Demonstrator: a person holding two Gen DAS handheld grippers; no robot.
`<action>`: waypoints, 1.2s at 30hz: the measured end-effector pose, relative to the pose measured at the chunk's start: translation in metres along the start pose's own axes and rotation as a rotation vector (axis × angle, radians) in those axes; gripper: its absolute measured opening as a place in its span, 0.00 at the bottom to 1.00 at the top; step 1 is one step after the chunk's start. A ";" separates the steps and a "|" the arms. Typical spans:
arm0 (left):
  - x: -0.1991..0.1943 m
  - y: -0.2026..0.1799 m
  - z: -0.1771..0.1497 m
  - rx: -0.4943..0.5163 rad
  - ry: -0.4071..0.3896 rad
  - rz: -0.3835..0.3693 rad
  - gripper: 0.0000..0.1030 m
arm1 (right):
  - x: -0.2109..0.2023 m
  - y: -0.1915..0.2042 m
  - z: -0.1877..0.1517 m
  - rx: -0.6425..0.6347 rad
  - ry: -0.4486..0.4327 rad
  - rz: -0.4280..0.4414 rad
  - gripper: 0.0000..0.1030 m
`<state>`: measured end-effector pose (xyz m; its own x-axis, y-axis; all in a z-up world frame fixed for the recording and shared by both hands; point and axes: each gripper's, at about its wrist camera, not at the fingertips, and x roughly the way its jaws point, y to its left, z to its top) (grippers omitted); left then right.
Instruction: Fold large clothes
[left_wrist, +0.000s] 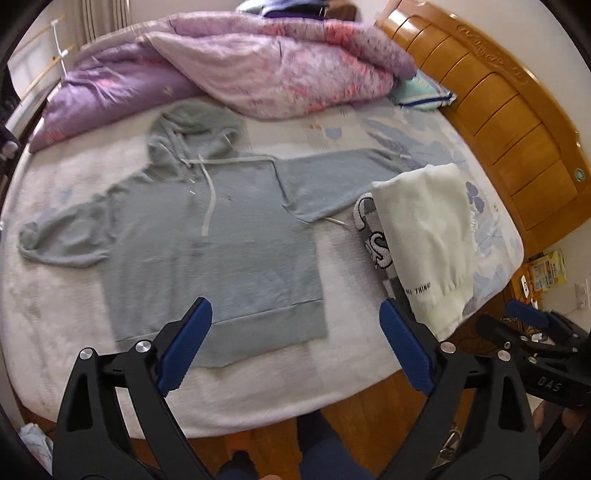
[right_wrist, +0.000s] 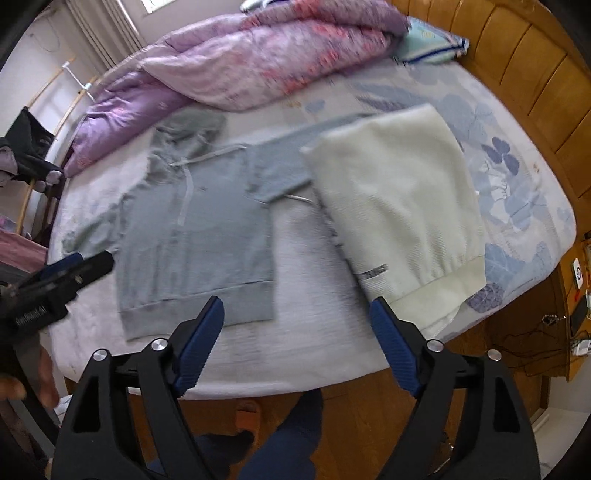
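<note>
A grey-blue hoodie (left_wrist: 207, 236) (right_wrist: 195, 243) lies spread flat on the bed, hood toward the far side, both sleeves stretched out. My left gripper (left_wrist: 295, 314) hangs above its hem near the bed's front edge, jaws wide open with nothing between them. My right gripper (right_wrist: 295, 314) is also open and empty, above the bare sheet between the hoodie and a folded cream sweater (right_wrist: 399, 206) (left_wrist: 432, 236). The cream sweater covers the end of the hoodie's right sleeve. The right gripper shows at the right edge of the left wrist view, the left one at the left edge of the right wrist view.
A purple and pink quilt (left_wrist: 229, 70) (right_wrist: 240, 62) is bunched along the far side of the bed. A wooden headboard (left_wrist: 509, 122) stands to the right, with a pale pillow (left_wrist: 421, 92) beside it. A person's legs (right_wrist: 288, 435) stand on the wooden floor at the bed's front edge.
</note>
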<state>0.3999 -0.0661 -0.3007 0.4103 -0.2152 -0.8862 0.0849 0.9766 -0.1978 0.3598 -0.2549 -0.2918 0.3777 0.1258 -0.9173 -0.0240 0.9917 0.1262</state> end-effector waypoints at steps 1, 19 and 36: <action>-0.018 0.004 -0.006 0.007 -0.021 0.009 0.90 | -0.012 0.010 -0.004 -0.011 -0.021 -0.007 0.84; -0.280 0.030 -0.099 -0.014 -0.312 -0.013 0.95 | -0.225 0.124 -0.083 -0.146 -0.281 -0.046 0.92; -0.406 -0.048 -0.223 -0.113 -0.489 0.130 0.95 | -0.336 0.100 -0.174 -0.299 -0.420 0.036 0.92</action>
<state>0.0265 -0.0267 -0.0249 0.7898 -0.0379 -0.6122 -0.0823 0.9825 -0.1669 0.0693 -0.1933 -0.0366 0.7096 0.1998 -0.6757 -0.2839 0.9588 -0.0146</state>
